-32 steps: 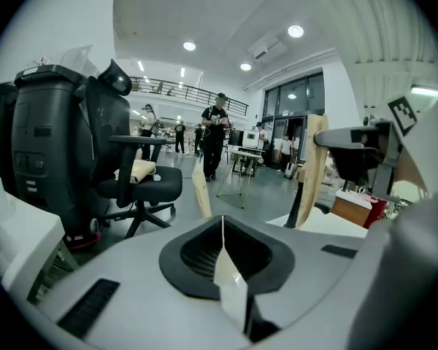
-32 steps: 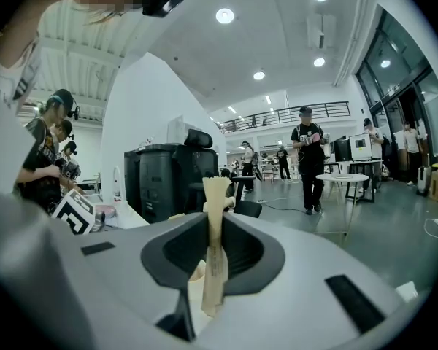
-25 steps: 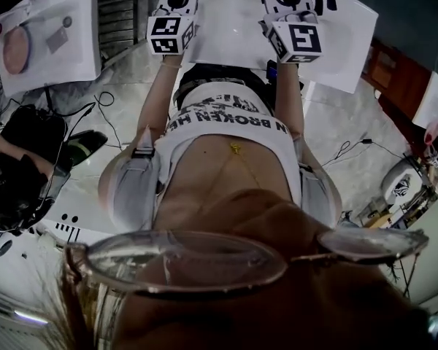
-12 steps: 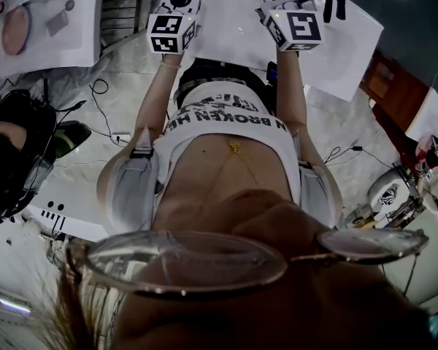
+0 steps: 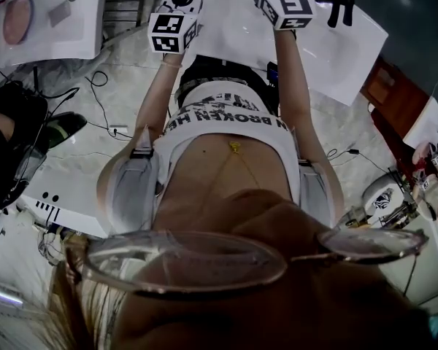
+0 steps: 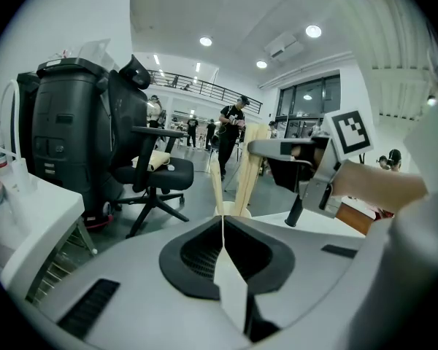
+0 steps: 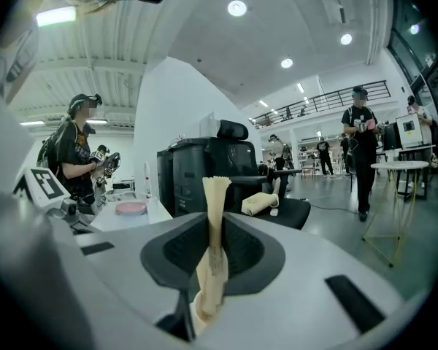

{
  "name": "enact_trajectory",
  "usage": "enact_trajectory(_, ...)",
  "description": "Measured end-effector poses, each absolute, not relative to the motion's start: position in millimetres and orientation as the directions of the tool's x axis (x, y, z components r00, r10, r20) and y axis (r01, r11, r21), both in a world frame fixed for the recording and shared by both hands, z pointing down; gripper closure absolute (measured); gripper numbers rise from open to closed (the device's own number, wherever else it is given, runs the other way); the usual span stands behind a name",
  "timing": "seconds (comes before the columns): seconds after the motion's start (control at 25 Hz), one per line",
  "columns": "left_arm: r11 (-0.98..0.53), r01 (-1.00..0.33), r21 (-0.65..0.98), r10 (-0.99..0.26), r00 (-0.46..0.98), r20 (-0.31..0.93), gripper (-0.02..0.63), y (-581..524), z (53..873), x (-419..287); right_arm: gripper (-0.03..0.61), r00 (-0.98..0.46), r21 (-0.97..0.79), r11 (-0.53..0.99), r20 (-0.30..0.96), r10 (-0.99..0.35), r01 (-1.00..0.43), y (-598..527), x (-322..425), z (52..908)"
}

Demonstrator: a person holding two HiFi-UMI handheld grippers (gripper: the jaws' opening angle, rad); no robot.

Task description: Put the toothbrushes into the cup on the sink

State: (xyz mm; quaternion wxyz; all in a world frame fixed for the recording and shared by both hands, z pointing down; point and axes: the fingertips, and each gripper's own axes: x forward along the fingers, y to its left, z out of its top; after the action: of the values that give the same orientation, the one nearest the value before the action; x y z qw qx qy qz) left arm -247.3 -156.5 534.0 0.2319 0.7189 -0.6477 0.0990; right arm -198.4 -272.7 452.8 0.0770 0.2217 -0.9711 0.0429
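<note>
The right gripper was clamped on a paper-wrapped toothbrush that stood upright between its jaws. The left gripper had its jaws pressed together. Just past them, on the sink, stood the cup — a cream wrapper sticking up from it — with the black tap to its right.
</note>
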Motion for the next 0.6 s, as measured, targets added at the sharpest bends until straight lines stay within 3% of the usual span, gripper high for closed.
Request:
enact_trajectory(0.32,-0.046,-0.979,0.2,-0.881,0.134,0.454,0.594,-152,537,-251,0.517,-0.851,-0.177,0.851,0.295,-0.434,-0.495,-293,-205,522)
enact_trajectory(0.6,-0.054,-0.978,0.203,-0.881,0.142,0.451,0.594,-153,535,-250,0.517,-0.845,-0.196,0.835,0.286,-0.453,-0.514,-303,-208,523)
